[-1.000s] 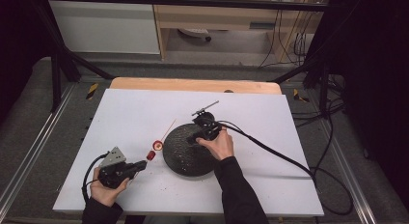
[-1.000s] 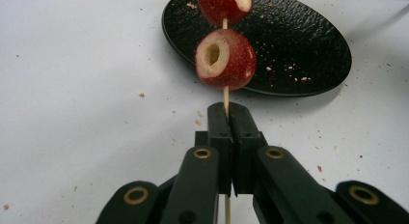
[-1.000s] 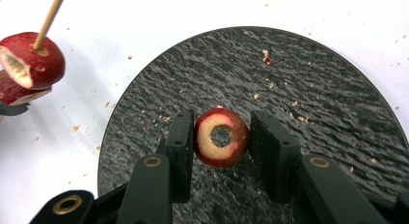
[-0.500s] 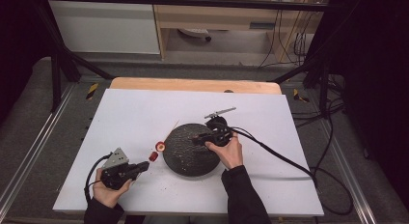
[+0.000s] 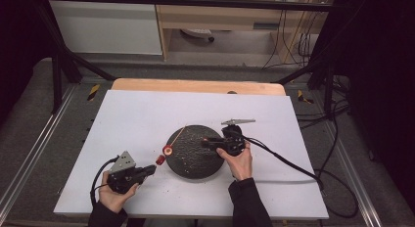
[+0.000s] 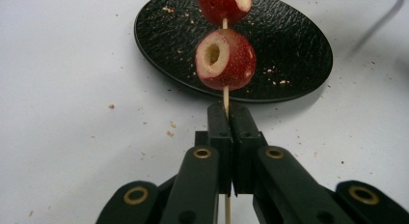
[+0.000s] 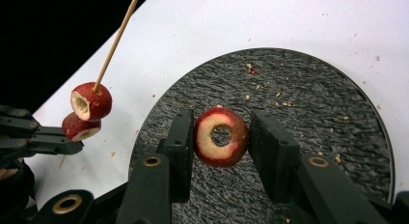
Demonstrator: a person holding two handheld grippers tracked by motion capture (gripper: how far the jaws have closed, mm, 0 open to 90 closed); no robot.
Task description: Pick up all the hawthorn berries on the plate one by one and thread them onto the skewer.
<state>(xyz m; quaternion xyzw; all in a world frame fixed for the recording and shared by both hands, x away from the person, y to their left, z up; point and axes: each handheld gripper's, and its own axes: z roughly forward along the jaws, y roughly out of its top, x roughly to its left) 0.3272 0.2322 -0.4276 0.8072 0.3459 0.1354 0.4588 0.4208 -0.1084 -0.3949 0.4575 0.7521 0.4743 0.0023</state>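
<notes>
High view: we see a white table (image 5: 147, 114) with a round black plate (image 5: 194, 151) near its middle; the left gripper (image 5: 147, 170) sits at the near left, its skewer (image 5: 172, 141) slanting up over the plate's left edge; the right gripper (image 5: 208, 143) hovers over the plate's right part. Left gripper view: we find the jaws pressed together on the thin wooden skewer, two cored red fruit pieces (image 6: 225, 54) threaded on it above them; crumbs dot the plate behind. Right gripper view: a third cored fruit ring (image 7: 221, 136) sits between the jaws over the plate; the left jaw touches it, while a gap shows at the right.
</notes>
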